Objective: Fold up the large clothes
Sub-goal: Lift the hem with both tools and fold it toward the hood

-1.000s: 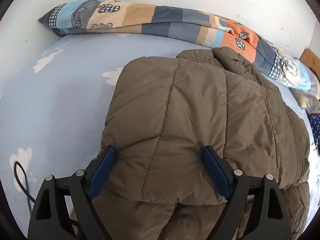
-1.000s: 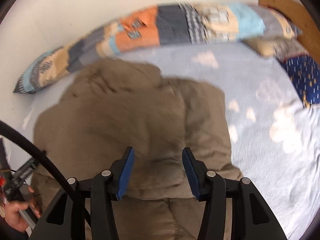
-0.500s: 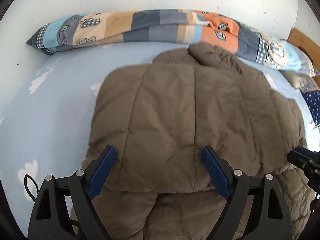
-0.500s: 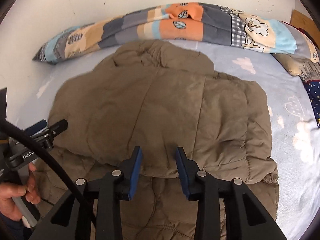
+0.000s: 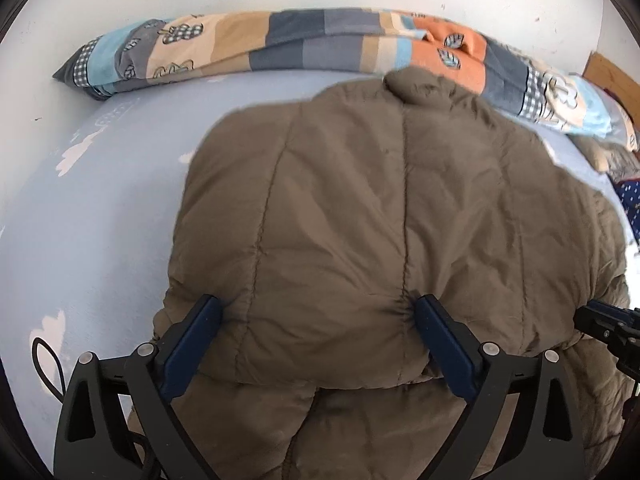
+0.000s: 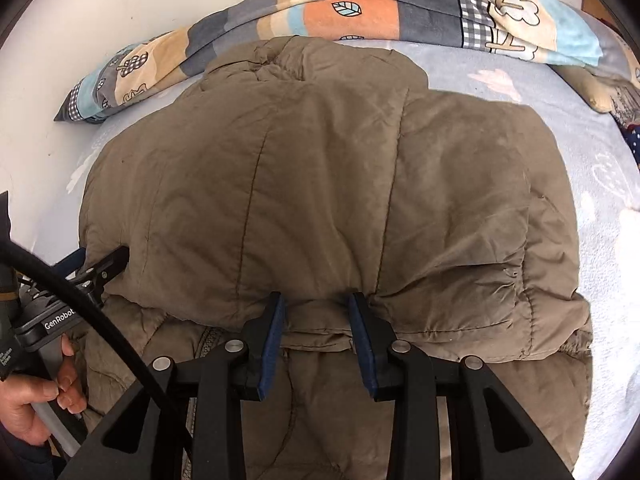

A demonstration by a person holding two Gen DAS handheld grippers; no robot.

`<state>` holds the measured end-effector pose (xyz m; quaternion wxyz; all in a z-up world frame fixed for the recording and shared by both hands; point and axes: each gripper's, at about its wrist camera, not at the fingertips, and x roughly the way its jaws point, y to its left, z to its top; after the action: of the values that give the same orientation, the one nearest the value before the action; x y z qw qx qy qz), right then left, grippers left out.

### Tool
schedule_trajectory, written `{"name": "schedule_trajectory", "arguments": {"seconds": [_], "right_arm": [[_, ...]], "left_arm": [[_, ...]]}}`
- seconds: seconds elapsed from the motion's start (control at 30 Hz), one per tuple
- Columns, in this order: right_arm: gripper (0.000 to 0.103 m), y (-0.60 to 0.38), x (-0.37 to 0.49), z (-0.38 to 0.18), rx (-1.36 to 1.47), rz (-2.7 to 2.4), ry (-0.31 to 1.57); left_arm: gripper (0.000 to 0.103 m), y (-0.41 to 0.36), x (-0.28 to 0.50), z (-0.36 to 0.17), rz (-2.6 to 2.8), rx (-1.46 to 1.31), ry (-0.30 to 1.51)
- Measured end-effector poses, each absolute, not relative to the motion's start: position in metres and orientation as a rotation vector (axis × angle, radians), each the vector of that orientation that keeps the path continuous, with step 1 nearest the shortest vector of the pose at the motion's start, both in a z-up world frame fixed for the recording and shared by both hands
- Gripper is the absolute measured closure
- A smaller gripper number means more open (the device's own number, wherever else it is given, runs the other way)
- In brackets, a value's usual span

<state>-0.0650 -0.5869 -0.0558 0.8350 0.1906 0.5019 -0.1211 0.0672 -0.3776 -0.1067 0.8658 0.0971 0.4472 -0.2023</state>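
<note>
Bed sheet (image 5: 100, 220); hand (image 6: 28, 408) only in right view.

Bed's got a pale blue sheet (image 5: 100, 220) with white cloud prints on it. Brown puffer jacket (image 5: 380, 220) is lying right on it, folded over itself and filling the middle. Up at 12 o'clock a rolled patchwork quilt (image 5: 320, 44) runs along the wall. Over at 3 o'clock there's a beige pillow (image 6: 600, 92) plus a navy dotted one (image 5: 630, 200). Black cable (image 5: 46, 364) loops at 8 o'clock.
</note>
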Motion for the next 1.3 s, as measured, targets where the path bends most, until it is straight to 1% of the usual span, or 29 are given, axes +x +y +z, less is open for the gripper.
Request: {"name": "schedule_trajectory", "arguments": {"seconds": [0.07,0.13,0.27,0.43,0.6,0.8,1.07,1.3], "right_arm": [[0.068,-0.586,-0.065,-0.046,0.395,-0.249,1.048],[0.068,-0.591,-0.067,-0.031,0.410,-0.244,0.994],[0.068,-0.611,-0.076,-0.012,0.415,-0.302,0.908],[0.070,-0.646,-0.083,-0.036,0.545,-0.345,0.941],[0.069,-0.642,-0.079,-0.052,0.528,-0.349,0.974],[0.069,-0.638,-0.081,-0.036,0.510,-0.345,0.952],[0.069,-0.607,-0.086,-0.016,0.462,-0.304,0.935],[0.069,-0.571,-0.113,-0.003,0.429,-0.258,0.932]], "left_arm": [[0.005,-0.378,0.069,-0.098,-0.434,0.208,0.914],[0.005,-0.373,0.072,-0.089,-0.420,0.196,0.881],[0.005,-0.364,0.086,-0.093,-0.386,0.158,0.918],[0.005,-0.356,0.095,-0.106,-0.379,0.080,0.985],[0.005,-0.362,0.090,-0.106,-0.362,0.115,0.969],[0.005,-0.360,0.088,-0.097,-0.358,0.101,0.968],[0.005,-0.356,0.064,-0.071,-0.393,0.142,0.910],[0.005,-0.306,0.020,-0.023,-0.416,0.148,0.796]]}}
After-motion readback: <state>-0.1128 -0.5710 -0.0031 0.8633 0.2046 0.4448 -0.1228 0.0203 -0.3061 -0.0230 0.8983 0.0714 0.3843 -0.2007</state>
